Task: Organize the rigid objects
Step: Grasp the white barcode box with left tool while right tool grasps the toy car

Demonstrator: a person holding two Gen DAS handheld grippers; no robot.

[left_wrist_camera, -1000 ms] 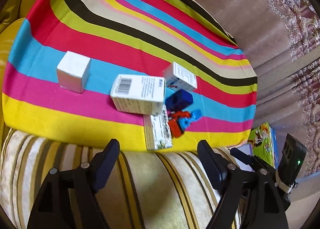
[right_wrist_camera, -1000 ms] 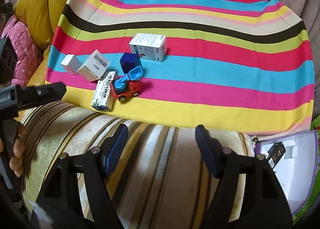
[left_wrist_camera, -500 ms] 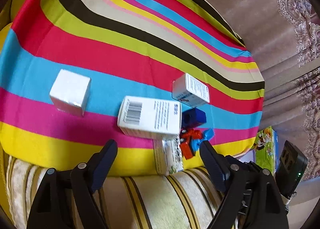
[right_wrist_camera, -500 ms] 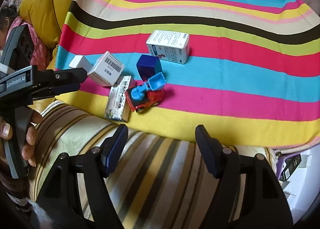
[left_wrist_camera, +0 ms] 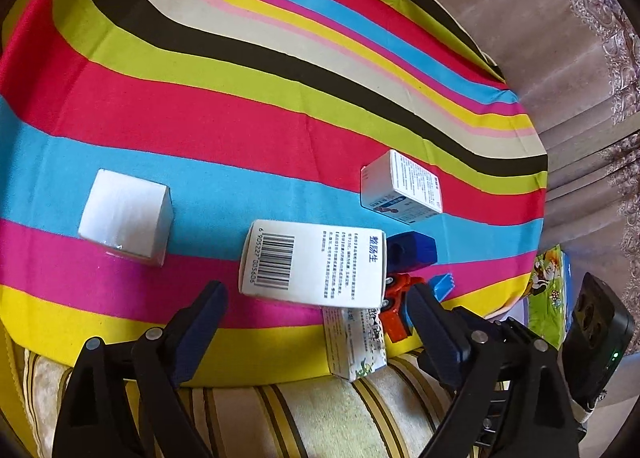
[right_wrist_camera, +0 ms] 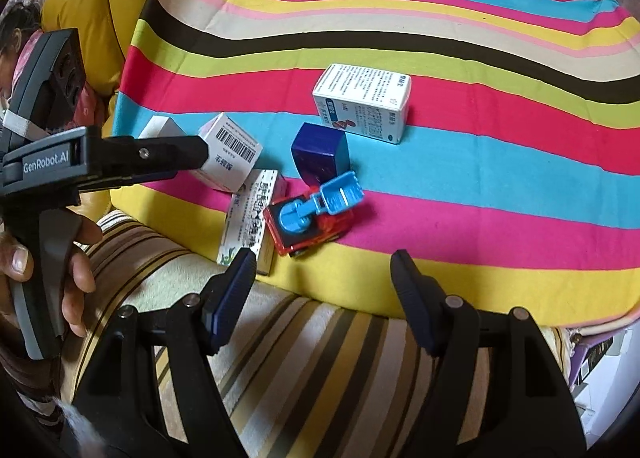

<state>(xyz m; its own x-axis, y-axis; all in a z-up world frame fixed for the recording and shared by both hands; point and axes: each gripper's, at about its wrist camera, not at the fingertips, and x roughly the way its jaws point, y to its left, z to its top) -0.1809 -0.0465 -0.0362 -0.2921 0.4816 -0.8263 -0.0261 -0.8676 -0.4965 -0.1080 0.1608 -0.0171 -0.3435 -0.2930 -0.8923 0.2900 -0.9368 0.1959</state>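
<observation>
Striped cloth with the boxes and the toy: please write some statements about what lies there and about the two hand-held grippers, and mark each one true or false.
1. The toy truck is red with a blue scoop. True.
2. The barcode box lies flat on the cloth. False: it is tilted, leaning over the narrow box beneath it.
3. The left hand-held gripper is shut on the barcode box. False: its jaws are opening and its pads do not touch it.
4. The dark blue block stands between the toy truck and the printed white box. True.
5. The right hand-held gripper holds the toy truck. False: it is open and holds nothing.
</observation>
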